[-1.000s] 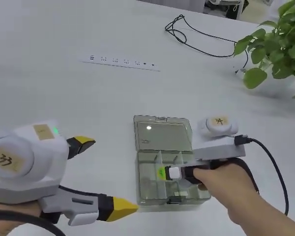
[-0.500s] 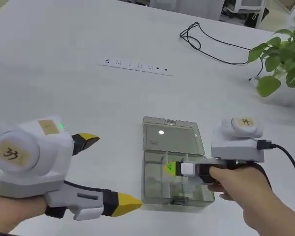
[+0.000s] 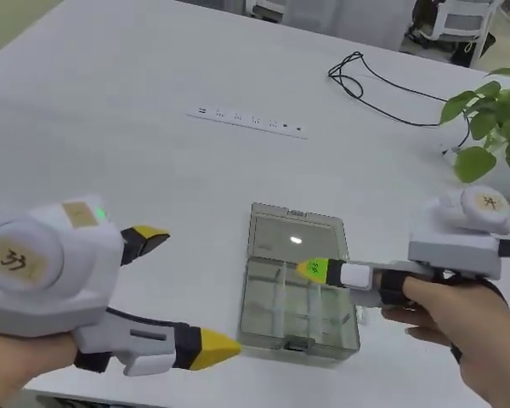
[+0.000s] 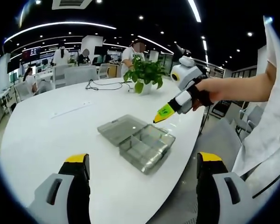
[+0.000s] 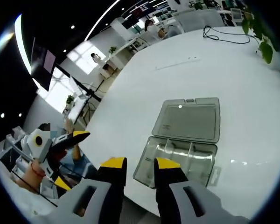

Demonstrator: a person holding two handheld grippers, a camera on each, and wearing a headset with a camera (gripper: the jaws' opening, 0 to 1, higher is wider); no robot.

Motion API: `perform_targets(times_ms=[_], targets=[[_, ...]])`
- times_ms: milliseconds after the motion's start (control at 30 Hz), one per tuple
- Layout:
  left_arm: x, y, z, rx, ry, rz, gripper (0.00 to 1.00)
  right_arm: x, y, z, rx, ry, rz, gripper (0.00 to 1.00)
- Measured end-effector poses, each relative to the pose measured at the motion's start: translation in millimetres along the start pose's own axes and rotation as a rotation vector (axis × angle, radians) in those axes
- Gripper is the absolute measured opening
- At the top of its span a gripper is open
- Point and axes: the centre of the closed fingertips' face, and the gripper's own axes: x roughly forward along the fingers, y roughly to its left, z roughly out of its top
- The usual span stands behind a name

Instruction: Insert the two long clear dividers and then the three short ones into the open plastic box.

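The clear plastic box [image 3: 257, 319] lies open near the table's front edge, its lid [image 3: 296, 231] folded back flat. Clear dividers [image 3: 311, 296] stand inside its tray and split it into compartments; I cannot tell how many. My right gripper [image 3: 314, 269] hovers just above the tray's far right part, its jaws a narrow gap apart with nothing between them [image 5: 139, 164]. My left gripper [image 3: 183, 289] stands wide open and holds nothing, left of the box and apart from it. The box [image 4: 142, 140] lies ahead of it in the left gripper view, with the dividers [image 5: 179, 150] visible from the right gripper.
A white power strip [image 3: 251, 121] lies further back on the table. A black cable [image 3: 374, 76] coils at the back right beside a green plant [image 3: 493, 119]. The table's front edge runs just below the box. People and chairs stand in the room behind.
My right gripper has lifted out of the box tray and drawn back to the right. The left gripper has stayed where it was. The head camera has shifted.
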Motion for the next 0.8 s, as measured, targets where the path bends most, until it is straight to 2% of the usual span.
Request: perform_targets(times_ms=[100, 267, 300, 467, 600, 667, 800], targets=[[-0.2, -2.5, 0.8, -0.002, -0.009, 0.009, 0.98, -13.5, -2.9, 2.6, -0.066, -0.003, 0.013, 0.28], [-1.0, -4.7, 0.8, 0.002, -0.010, 0.019, 0.98, -33.5, -4.4, 6.2, -0.109, -0.030, 0.045, 0.30], [-1.0, -4.0, -0.2, -0.005, -0.008, 0.024, 0.98, -36.1, -5.7, 4.7, -0.105, -0.025, 0.040, 0.31], [0.0, -5.0, 0.7, -0.004, -0.009, 0.025, 0.98, -52.3, -11.8, 2.9, -0.177, -0.025, 0.041, 0.33], [0.8, -3.8, 1.6, -0.003, -0.006, 0.026, 0.98, -58.2, -18.1, -1.4, -0.249, 0.001, 0.038, 0.36], [1.0, -2.9, 1.2, -0.001, -0.003, 0.026, 0.98, -60.7, -22.4, -4.1, -0.312, 0.019, 0.034, 0.37], [2.3, -0.1, -0.4, -0.003, 0.005, 0.027, 0.98, -64.5, -30.5, -6.0, -0.370, 0.041, 0.022, 0.40]])
